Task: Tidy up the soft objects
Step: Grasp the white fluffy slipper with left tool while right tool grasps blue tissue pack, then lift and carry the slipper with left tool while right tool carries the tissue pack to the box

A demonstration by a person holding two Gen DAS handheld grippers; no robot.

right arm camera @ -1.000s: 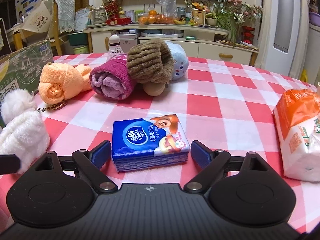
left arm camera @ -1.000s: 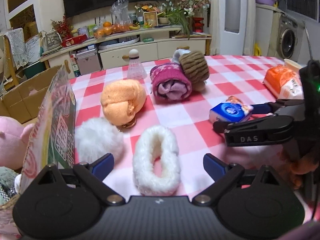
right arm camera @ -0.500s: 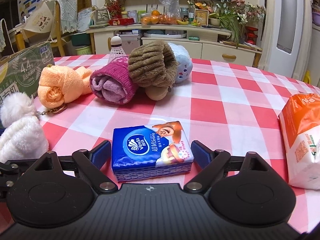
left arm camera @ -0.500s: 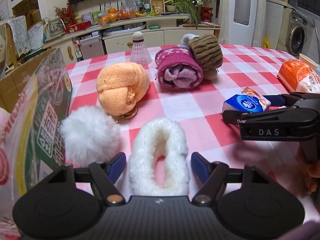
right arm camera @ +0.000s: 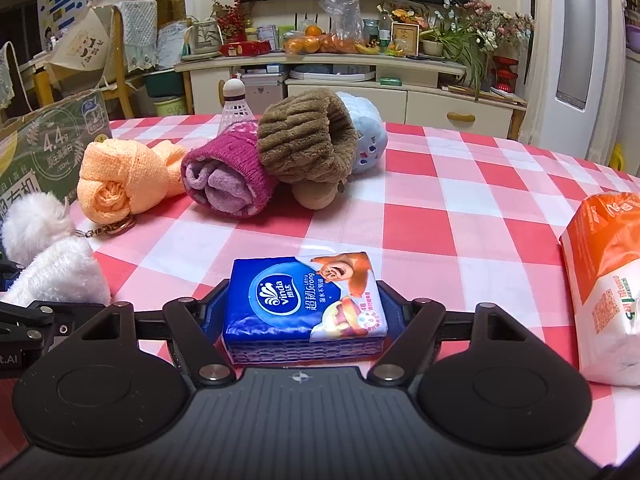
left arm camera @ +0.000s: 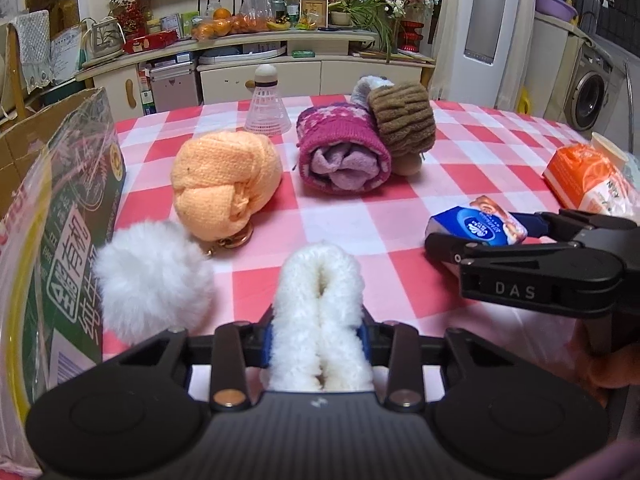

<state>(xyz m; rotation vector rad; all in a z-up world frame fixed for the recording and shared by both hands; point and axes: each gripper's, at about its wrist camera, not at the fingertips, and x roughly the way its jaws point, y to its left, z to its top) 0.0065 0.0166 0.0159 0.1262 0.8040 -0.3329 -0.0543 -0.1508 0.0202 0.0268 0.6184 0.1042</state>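
My left gripper (left arm camera: 316, 338) is shut on a white fluffy ring (left arm camera: 320, 304), squeezing it flat on the red-checked table (left arm camera: 360, 216). My right gripper (right arm camera: 302, 312) is shut on a blue tissue pack (right arm camera: 304, 300); it also shows in the left wrist view (left arm camera: 476, 226). A white pompom (left arm camera: 154, 276) lies left of the ring. An orange knitted ball (left arm camera: 226, 182), a magenta rolled knit (left arm camera: 344, 154) and a brown knit hat (left arm camera: 402, 118) lie further back.
A green printed cardboard box (left arm camera: 76, 216) stands at the table's left edge. A shuttlecock (left arm camera: 266, 106) stands at the back. An orange tissue package (right arm camera: 604, 280) lies at the right. A cluttered sideboard (left arm camera: 260, 52) is behind the table.
Both grippers have closed: the left on the white fluffy ring, pinching it flat, the right on the blue tissue pack. Both were open a second ago.
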